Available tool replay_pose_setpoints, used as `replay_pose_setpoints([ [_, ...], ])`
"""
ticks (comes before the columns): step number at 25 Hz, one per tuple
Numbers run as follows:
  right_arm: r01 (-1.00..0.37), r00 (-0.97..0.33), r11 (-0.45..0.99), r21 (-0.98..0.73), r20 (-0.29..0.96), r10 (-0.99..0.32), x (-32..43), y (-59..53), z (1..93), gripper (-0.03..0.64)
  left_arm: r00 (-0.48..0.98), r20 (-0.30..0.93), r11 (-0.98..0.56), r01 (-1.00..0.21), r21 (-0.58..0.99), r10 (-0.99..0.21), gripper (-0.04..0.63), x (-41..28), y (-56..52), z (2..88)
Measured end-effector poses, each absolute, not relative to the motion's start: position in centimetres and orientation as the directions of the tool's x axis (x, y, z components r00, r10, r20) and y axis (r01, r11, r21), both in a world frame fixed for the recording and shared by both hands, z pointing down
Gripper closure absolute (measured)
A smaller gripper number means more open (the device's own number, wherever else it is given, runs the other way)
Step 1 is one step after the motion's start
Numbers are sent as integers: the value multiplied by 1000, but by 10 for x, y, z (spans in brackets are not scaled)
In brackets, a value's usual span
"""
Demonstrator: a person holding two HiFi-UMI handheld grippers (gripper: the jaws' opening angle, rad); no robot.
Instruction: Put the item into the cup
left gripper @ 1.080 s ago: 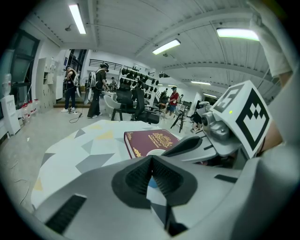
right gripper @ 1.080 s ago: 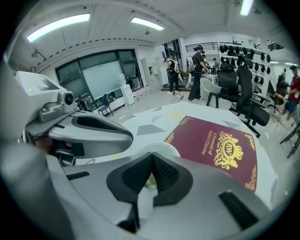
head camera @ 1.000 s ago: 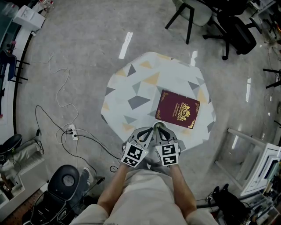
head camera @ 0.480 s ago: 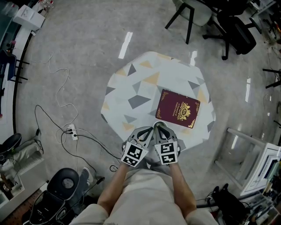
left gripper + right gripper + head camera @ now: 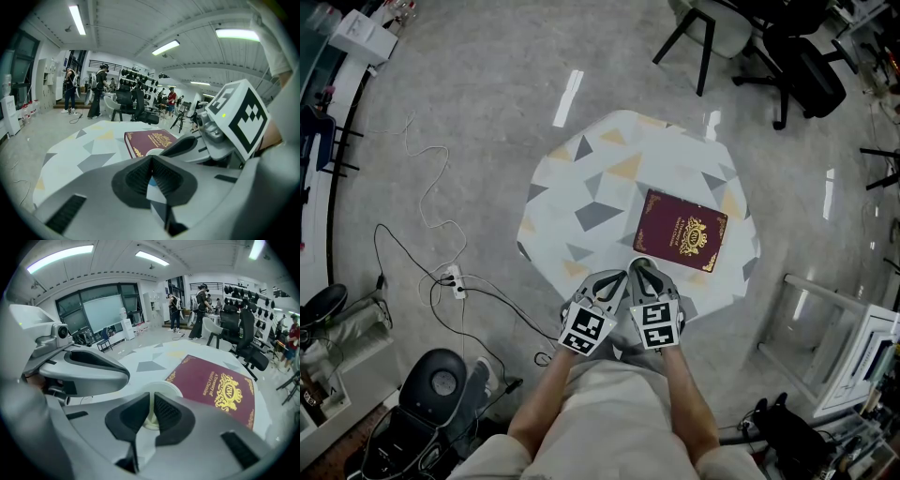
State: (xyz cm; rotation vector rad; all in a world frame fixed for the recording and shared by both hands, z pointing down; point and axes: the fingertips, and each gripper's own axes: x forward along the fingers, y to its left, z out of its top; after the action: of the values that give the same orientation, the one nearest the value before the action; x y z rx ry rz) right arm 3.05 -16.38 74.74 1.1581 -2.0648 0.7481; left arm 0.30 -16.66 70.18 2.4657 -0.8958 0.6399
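Both forearms (image 5: 689, 408) reach forward side by side, holding the left tongs (image 5: 617, 277) and right tongs (image 5: 640, 269) over the worktop's (image 5: 609, 178) near edge; left pressed together, right closed to a slit; the white cup (image 5: 163, 389) sits at the right tips, beside the maroon book (image 5: 680, 232).

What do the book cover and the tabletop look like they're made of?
Book: maroon cover, likely leatherette or coated board; matte, with gilt stamped crest and border. Tabletop: seems a smooth laminate or printed sheet; flat grey and yellow triangles on white, faint sheen.
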Motion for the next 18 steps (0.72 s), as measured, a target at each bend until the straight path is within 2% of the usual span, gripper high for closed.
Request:
replay_pose_setpoints([
  [18, -886, -388, 448, -120, 721, -574, 35, -166, 719, 568, 693, 530, -714, -667, 214, -489, 583, -1, -167, 688],
])
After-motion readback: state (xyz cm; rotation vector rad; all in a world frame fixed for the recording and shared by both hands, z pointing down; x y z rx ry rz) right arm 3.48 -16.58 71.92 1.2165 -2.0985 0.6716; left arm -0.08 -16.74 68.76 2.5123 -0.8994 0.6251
